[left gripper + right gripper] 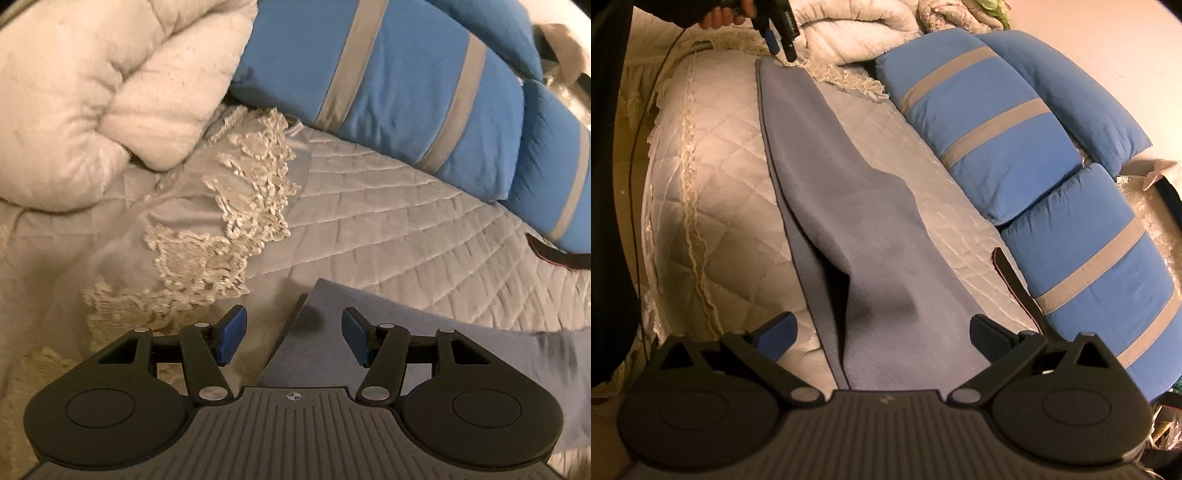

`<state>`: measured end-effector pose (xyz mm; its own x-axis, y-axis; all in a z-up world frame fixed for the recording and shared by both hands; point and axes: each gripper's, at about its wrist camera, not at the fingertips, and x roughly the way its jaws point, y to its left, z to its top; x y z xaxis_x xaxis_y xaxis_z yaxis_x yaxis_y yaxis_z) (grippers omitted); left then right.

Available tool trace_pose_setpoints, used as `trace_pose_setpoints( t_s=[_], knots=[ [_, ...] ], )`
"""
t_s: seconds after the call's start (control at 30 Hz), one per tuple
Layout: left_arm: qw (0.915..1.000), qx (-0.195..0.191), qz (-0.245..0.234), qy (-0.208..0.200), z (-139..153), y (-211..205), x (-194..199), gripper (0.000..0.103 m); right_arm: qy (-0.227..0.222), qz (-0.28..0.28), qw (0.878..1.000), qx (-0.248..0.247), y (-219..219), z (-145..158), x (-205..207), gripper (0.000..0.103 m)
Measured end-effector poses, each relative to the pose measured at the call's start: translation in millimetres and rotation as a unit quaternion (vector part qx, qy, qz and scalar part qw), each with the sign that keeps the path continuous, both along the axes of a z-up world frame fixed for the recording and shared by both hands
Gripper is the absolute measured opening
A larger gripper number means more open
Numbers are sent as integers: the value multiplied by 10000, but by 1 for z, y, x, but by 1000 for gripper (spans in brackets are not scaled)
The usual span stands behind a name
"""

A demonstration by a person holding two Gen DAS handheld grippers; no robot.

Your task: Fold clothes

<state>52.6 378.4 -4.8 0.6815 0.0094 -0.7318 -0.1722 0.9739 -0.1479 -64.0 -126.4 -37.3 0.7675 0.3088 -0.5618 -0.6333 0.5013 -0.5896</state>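
Left wrist view, from left to right: a cream duvet [92,99] is bunched to the left of and beyond the grey cloth [369,332], a strip of lace [229,206] runs down the quilt [388,206] just left of the cloth's corner, and blue pillows [406,81] lie beyond the cloth to the right. The left gripper [294,338] hangs over that corner with its jaws apart; the cloth's edge lies below the gap, and no pad presses on it.

Right wrist view, again left to right: a dark sleeve [609,184] fills the edge well left of the cloth [849,192], then comes bare quilt [713,184], then the cloth itself, a long folded strip stretched across the bed, then the pillows [997,147] to its right. The left gripper [779,37] shows at the cloth's far end. The right gripper [882,336] hovers over the near end with jaws wide and empty; a loose upper layer gapes there.

My reading is that a lengthwise fold is made and the ends are being taken up for the next one. Each gripper would need to drop onto its end, close on all layers, then carry one end over to the other.
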Motion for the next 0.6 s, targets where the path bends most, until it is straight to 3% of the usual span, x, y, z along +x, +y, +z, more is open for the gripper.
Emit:
trace_pose_setpoints(
  t_s=[0.07, 0.23, 0.5, 0.6],
  knots=[
    [9999, -55, -27, 79, -6, -2, 6, 6, 12, -24, 10000, -42, 1, -2, 1, 103],
    [9982, 601, 50, 48, -7, -9, 5, 3, 48, -81, 9999, -68, 0, -4, 3, 103],
    [9954, 913, 276, 30, 0, 2, -1, 3, 56, -132, 9999, -62, -4, -3, 3, 103],
    [9957, 909, 146, 77, -2, -7, 0, 11, 77, -129, 9999, -62, -4, -3, 2, 103]
  ],
)
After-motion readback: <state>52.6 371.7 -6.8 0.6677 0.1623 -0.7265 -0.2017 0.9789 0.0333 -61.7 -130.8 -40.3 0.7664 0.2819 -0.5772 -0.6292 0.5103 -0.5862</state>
